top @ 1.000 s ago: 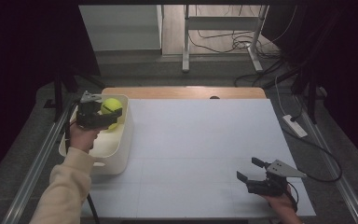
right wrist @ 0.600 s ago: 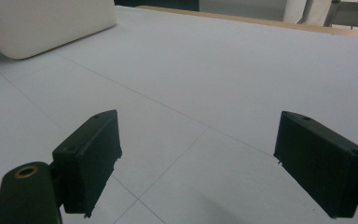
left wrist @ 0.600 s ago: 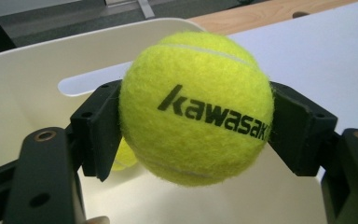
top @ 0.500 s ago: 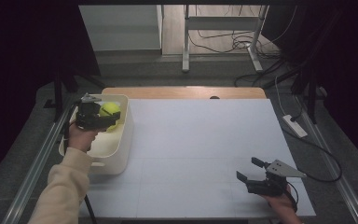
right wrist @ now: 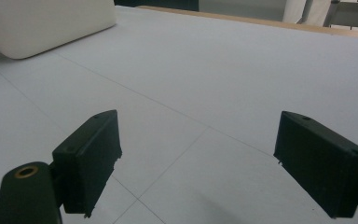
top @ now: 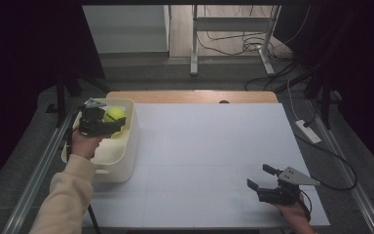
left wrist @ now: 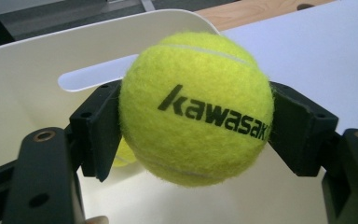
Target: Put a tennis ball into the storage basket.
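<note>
Second yellow ball [left wrist: 121, 156] in the tub [left wrist: 37, 84]: mostly hidden behind the gripped ball [left wrist: 196, 107] and a jaw. Tub interior largely blocked in high view by left gripper [top: 108, 124]. Right hand [top: 294, 217] cut off at bottom edge.

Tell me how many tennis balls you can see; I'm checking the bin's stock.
2. One tennis ball is clamped in the left gripper above the white bin. A second ball peeks out behind the jaws, inside the bin. More may be hidden there.
</note>
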Demonstrator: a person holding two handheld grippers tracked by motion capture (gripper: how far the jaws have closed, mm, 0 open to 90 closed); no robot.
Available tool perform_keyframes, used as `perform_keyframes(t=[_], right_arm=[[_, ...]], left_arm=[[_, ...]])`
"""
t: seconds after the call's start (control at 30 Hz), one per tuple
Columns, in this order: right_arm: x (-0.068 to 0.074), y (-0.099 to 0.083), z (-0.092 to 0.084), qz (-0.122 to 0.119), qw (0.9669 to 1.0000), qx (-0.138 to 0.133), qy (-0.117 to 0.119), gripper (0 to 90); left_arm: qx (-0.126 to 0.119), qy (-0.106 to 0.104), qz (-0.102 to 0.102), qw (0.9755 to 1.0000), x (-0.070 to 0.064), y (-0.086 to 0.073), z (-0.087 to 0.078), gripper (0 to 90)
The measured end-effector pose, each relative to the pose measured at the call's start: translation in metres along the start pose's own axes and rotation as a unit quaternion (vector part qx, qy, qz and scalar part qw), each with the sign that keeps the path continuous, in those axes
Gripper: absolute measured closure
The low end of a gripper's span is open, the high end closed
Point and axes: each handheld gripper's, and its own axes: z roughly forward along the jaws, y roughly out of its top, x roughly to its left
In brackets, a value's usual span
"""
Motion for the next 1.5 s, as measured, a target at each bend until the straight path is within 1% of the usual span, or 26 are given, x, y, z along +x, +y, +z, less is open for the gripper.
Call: perform_keyframes(t=[0.03,0.13,0.17,0.43,0.47,0.5,0.57,0.7,0.83,0.87,1.0,1.03,1.1,1.17,1.2,1.27,1.3,1.47,1.5], right_arm=[[0.0,0.0,0.0,0.0,1.0,-0.001,0.001,14.4],[0.0,0.0,-0.001,-0.001,1.0,-0.002,0.002,14.4],[0.0,0.0,-0.001,-0.001,1.0,-0.002,0.002,14.4],[0.0,0.001,-0.001,-0.004,1.0,-0.003,0.003,14.4],[0.0,0.001,-0.001,-0.005,1.0,-0.003,0.003,14.4],[0.0,0.001,-0.001,-0.005,1.0,-0.003,0.003,14.4],[0.0,0.0,-0.001,-0.005,1.0,-0.002,0.003,14.3],[0.001,0.0,-0.002,-0.005,1.0,-0.006,0.004,14.3],[-0.001,-0.001,-0.003,0.004,1.0,-0.005,0.003,14.3],[-0.001,-0.001,-0.003,0.004,1.0,-0.005,0.003,14.3],[0.0,0.0,-0.001,0.0,1.0,-0.004,0.004,14.3],[0.001,0.0,-0.001,0.001,1.0,-0.004,0.004,14.3],[0.0,0.0,-0.001,0.004,1.0,-0.004,0.003,14.3],[0.0,0.0,-0.001,0.003,1.0,-0.003,0.003,14.3],[0.0,0.0,-0.001,0.003,1.0,-0.003,0.003,14.3],[0.0,0.0,0.0,0.0,1.0,-0.002,0.004,14.3],[0.0,0.0,0.0,0.0,1.0,-0.002,0.004,14.3],[0.002,0.001,-0.001,-0.002,1.0,-0.002,0.0,14.3],[0.002,0.001,-0.001,-0.002,1.0,-0.002,0.0,14.3]], left_arm=[[0.0,-0.005,0.001,1.0,0.0,0.0,0.0,24.7],[-0.011,-0.004,-0.003,0.9999,-0.002,0.002,-0.003,13.5],[-0.016,-0.004,-0.002,0.9999,-0.003,0.003,-0.004,12.1],[-0.03,-0.02,0.008,0.9993,-0.011,0.006,-0.009,11.0],[-0.032,-0.029,0.013,0.999,-0.012,0.006,-0.01,11.0],[-0.032,-0.029,0.013,0.999,-0.012,0.006,-0.01,10.8],[-0.039,-0.039,0.013,0.9984,-0.013,0.006,-0.012,10.5],[-0.057,-0.056,0.018,0.9967,-0.018,0.007,-0.018,10.5],[-0.075,-0.075,0.027,0.9941,-0.022,0.008,-0.025,10.4],[-0.075,-0.075,0.027,0.9941,-0.022,0.008,-0.025,10.4],[-0.084,-0.084,0.035,0.9923,-0.027,0.008,-0.027,10.1],[-0.087,-0.089,0.036,0.9916,-0.028,0.007,-0.028,10.0],[-0.09,-0.093,0.037,0.9909,-0.029,0.008,-0.029,9.7],[-0.094,-0.103,0.037,0.9896,-0.032,0.008,-0.031,9.6],[-0.094,-0.103,0.037,0.9896,-0.032,0.008,-0.031,9.4],[-0.102,-0.121,0.038,0.9867,-0.038,0.006,-0.035,9.6],[-0.102,-0.121,0.038,0.9867,-0.038,0.006,-0.035,9.8],[-0.105,-0.136,0.052,0.9837,-0.051,0.0,-0.04,9.8],[-0.105,-0.136,0.052,0.9837,-0.051,0.0,-0.04,9.9]])
